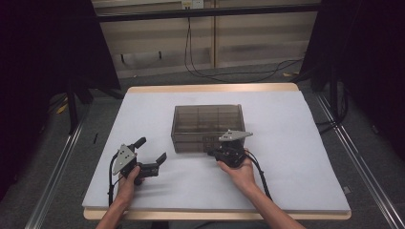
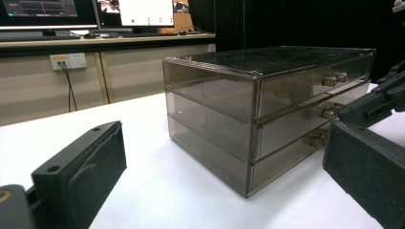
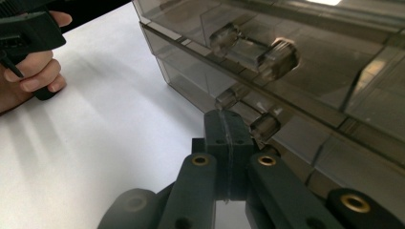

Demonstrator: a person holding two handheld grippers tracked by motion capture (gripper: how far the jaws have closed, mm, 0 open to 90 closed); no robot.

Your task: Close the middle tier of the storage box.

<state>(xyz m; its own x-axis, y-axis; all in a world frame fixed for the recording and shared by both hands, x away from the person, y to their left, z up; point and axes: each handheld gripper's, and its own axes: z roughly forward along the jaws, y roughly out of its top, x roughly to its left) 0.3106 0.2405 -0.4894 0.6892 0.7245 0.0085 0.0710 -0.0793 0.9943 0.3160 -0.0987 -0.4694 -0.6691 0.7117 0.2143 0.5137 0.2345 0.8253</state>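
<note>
Now we hold our right gripper (image 1: 224, 151) at the front of the drawer box (image 1: 208, 125), which sits near the middle of the table (image 1: 296, 143), at 12 o'clock from our hands. Its jaws are pressed together with nothing between them, tips just beside the handle (image 3: 248, 119) of a lower drawer; whether they touch it we cannot tell. Our left gripper (image 1: 150, 152) rests at 8 o'clock from the box, well apart from it, jaws spread wide and empty, pointing toward the box's left front corner.
</note>
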